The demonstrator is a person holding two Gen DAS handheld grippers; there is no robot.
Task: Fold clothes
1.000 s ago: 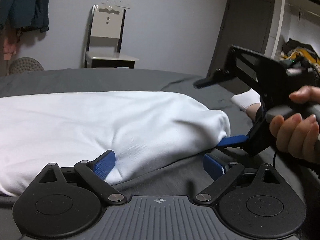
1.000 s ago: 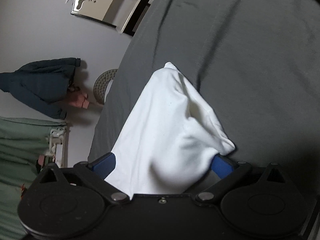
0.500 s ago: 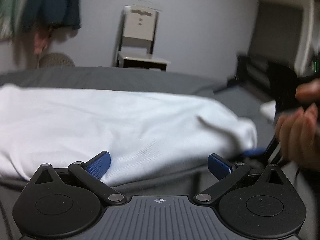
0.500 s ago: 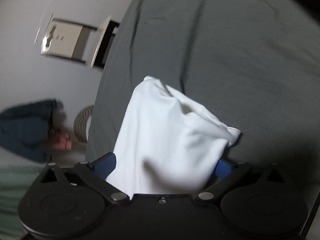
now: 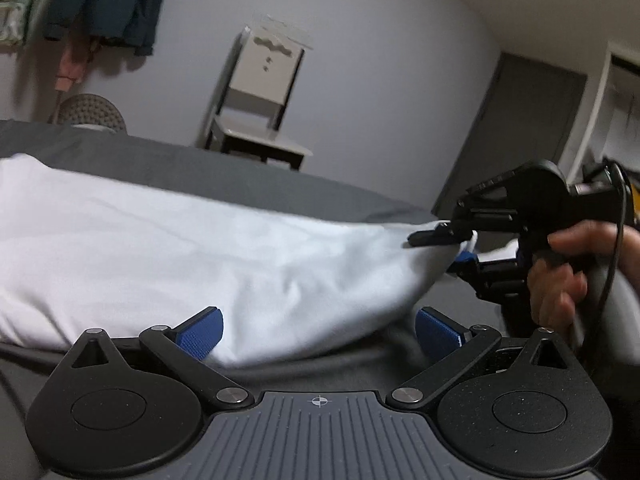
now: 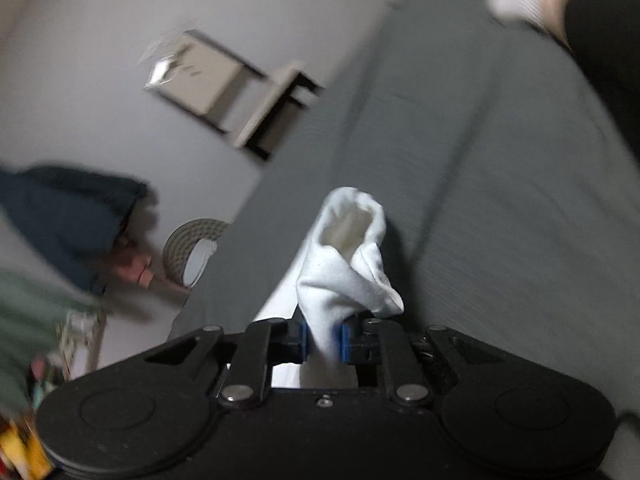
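Right gripper (image 6: 323, 340) clamped tight on a bunched corner of the white garment (image 5: 168, 256), lifted off the grey bed (image 5: 248, 178). Left gripper (image 5: 320, 330) spread wide, empty, cloth's near edge lying between its pads, long axis stretching away leftward. Nearer the free hem: left.

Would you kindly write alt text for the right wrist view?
The right gripper, jaws shut, pinches a bunched white garment above a grey bed cover. Blurred behind: a chair against the wall.
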